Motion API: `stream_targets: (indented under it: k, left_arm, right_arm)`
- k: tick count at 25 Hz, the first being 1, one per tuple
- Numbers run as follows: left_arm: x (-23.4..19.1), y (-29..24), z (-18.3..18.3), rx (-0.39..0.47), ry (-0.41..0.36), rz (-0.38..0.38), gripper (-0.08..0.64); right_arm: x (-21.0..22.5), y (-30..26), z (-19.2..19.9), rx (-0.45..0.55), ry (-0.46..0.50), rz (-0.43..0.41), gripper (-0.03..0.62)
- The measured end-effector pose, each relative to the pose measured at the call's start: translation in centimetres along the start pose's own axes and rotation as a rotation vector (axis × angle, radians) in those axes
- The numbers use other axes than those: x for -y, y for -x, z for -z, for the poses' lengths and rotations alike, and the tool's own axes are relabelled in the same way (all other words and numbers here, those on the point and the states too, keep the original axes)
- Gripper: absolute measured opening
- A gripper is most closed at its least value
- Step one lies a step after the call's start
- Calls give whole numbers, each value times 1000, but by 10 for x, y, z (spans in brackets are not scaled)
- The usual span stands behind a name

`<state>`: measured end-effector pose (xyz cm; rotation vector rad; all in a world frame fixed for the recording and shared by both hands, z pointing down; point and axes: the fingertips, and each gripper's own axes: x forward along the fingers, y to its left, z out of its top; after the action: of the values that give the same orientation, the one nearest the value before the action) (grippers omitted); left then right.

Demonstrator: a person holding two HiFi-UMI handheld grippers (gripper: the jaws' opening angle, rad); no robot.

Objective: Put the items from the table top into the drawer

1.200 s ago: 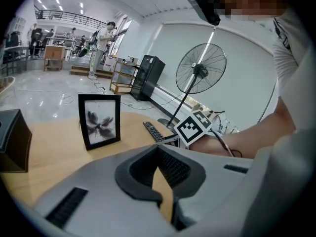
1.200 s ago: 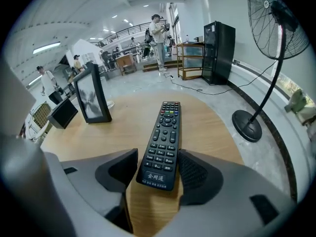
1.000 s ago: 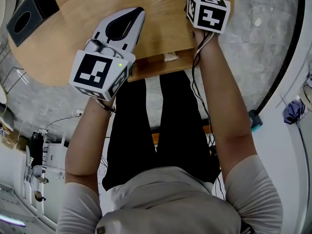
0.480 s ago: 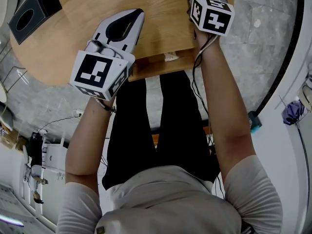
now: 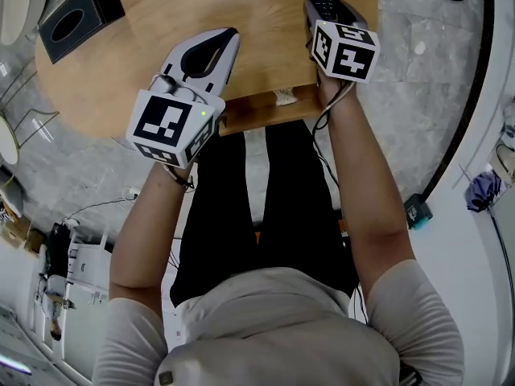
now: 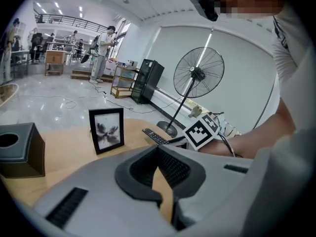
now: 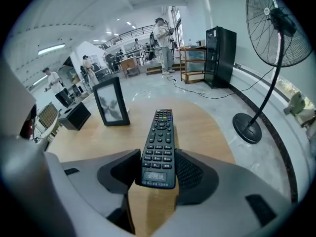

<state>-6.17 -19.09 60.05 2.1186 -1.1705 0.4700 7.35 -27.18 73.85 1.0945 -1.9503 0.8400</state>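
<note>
Right claw (image 7: 157, 157): clenched on the remote (image 7: 160, 137), jaws just closing on its near end, seemingly to carry it.
Remote: juts forward over the table (image 5: 161, 22).
Left claw (image 6: 158, 149): shut and empty, likely kept free for the drawer (image 5: 257, 111).
Drawer: pokes out beneath the table's near edge, the remote's likely destination.
Waiting: photo frame (image 7: 111, 102), tissue box (image 5: 80, 18).

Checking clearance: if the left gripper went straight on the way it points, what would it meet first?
Probably the bare table top: the left gripper tilts down over it. The remote lies near that line, but depth is unclear.
</note>
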Motion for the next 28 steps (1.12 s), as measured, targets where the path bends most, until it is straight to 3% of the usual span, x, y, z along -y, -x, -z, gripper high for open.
stream_targets:
  k: [6, 18, 28]
  left_arm:
    - [18, 34, -22, 26, -12, -12, 9]
    - [52, 126, -88, 129, -72, -42, 9]
    - [101, 231, -140, 195, -166, -11, 9]
  right_arm:
    - [-20, 47, -11, 26, 10, -29, 235]
    - [-62, 177, -65, 138, 124, -65, 235]
    - [-134, 305, -98, 236, 228, -90, 235]
